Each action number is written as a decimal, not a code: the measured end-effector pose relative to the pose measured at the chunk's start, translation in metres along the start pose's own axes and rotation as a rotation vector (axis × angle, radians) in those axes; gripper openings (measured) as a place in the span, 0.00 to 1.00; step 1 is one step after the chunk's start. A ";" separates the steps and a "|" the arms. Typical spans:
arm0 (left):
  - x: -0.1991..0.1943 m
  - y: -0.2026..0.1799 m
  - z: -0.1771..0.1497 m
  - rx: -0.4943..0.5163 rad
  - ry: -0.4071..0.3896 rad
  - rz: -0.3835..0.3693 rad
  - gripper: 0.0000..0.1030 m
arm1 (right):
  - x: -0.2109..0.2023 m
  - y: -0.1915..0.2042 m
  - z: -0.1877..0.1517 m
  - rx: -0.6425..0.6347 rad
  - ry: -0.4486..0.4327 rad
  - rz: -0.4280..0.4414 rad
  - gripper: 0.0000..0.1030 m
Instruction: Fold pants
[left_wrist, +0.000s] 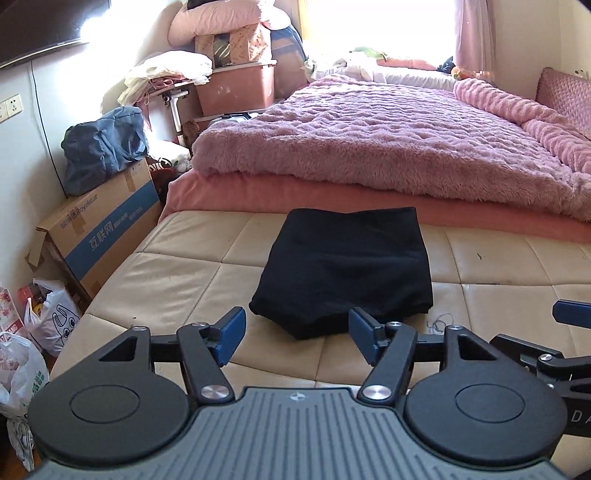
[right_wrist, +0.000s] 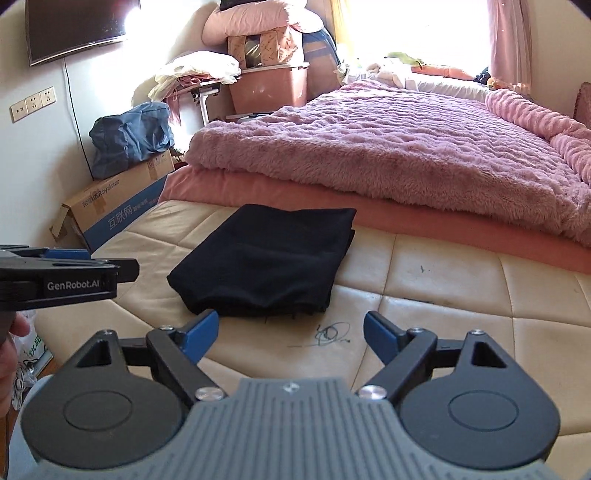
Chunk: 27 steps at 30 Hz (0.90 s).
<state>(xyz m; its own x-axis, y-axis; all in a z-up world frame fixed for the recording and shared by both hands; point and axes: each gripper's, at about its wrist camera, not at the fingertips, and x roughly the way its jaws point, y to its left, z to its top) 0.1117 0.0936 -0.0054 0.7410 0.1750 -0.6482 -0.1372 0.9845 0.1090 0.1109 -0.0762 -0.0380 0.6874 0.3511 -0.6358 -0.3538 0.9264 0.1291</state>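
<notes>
Black pants (left_wrist: 343, 269) lie folded into a compact rectangle on the cream quilted bench (left_wrist: 177, 273) at the foot of the bed. My left gripper (left_wrist: 295, 338) hovers above the near edge of the fold, open, with nothing between its blue pads. In the right wrist view the same pants (right_wrist: 266, 258) sit ahead and to the left. My right gripper (right_wrist: 290, 338) stands wide open over bare bench (right_wrist: 443, 314), clear of the cloth. The left gripper's body (right_wrist: 66, 277) shows at that view's left edge.
A bed with a fuzzy pink blanket (left_wrist: 388, 136) rises just behind the bench. A cardboard box (left_wrist: 107, 236) with a blue bag (left_wrist: 103, 147) on it stands to the left. Plastic bags (left_wrist: 22, 350) lie on the floor. A loose thread (right_wrist: 332, 334) lies on the bench.
</notes>
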 end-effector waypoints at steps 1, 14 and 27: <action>-0.004 -0.003 -0.004 0.008 -0.003 -0.001 0.73 | -0.002 0.000 -0.003 -0.001 -0.002 -0.004 0.80; -0.019 -0.012 -0.010 0.025 -0.029 -0.025 0.73 | -0.020 -0.002 -0.008 0.008 -0.012 -0.032 0.80; -0.019 -0.013 -0.013 0.023 -0.020 -0.030 0.73 | -0.022 -0.001 -0.006 0.004 -0.008 -0.032 0.80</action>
<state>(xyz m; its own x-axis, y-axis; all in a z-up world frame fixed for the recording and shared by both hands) 0.0910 0.0769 -0.0042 0.7573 0.1458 -0.6366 -0.1004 0.9892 0.1071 0.0920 -0.0854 -0.0286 0.7031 0.3225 -0.6338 -0.3292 0.9376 0.1119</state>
